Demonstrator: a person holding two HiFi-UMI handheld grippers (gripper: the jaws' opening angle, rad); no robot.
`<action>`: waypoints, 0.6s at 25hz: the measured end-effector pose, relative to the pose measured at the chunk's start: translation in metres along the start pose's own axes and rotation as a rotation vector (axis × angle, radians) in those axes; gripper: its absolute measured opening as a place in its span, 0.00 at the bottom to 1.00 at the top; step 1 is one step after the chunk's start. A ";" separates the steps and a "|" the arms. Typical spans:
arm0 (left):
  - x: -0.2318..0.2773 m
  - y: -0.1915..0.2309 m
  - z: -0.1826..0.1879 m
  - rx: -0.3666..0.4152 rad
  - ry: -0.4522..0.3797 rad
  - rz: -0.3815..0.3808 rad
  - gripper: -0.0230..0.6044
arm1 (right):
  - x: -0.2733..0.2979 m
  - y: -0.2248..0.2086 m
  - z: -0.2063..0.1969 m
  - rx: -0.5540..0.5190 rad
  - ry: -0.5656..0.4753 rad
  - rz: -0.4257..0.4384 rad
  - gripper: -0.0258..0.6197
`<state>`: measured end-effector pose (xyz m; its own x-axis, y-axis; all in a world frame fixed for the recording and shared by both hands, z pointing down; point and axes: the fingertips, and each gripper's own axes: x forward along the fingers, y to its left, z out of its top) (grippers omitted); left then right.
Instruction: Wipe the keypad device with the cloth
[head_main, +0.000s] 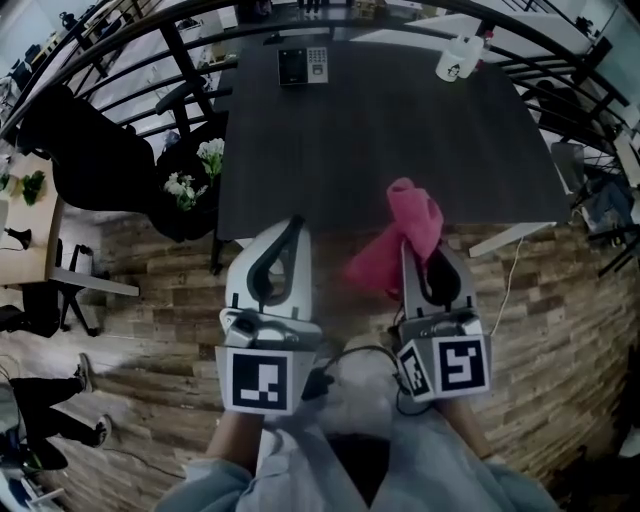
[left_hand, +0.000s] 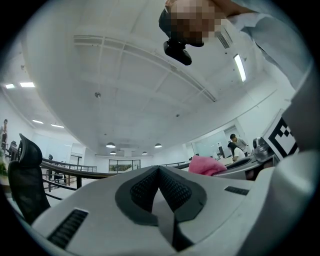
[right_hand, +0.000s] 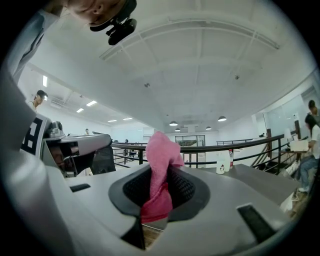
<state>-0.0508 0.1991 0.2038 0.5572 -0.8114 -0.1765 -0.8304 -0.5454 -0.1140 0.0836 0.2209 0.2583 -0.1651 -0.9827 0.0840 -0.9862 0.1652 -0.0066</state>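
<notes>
Pinching one crumpled pink cloth (right_hand: 161, 170) between its jaws, the right tool (head_main: 415, 250) points up by the dark desk's (head_main: 380, 150) near edge; the left tool (left_hand: 159, 175) is clenched on nothing. Only the head view shows the single keypad device (head_main: 302, 65), black and grey, lying at the desk's far edge, one white bottle (head_main: 460, 58) farther right

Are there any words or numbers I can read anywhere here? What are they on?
None can be read.
Keypad device: its keys are too small to read.
White bottle: a dark mark, too blurred to read.
Marker cube on the left gripper: black and white squares, no letters.
Marker cube on the right gripper: the same.
Pink cloth: no print shows.
</notes>
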 end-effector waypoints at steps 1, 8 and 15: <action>0.000 0.000 0.000 0.000 0.000 0.003 0.04 | 0.001 -0.001 -0.001 0.001 0.003 0.001 0.16; 0.005 0.012 -0.007 -0.002 0.001 0.028 0.04 | 0.016 -0.004 -0.001 -0.004 0.002 0.010 0.16; 0.021 0.030 -0.020 0.005 0.025 0.068 0.04 | 0.047 0.000 0.000 -0.007 -0.003 0.060 0.16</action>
<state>-0.0643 0.1615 0.2166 0.4992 -0.8516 -0.1595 -0.8664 -0.4878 -0.1071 0.0757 0.1752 0.2624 -0.2241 -0.9713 0.0802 -0.9745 0.2245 -0.0047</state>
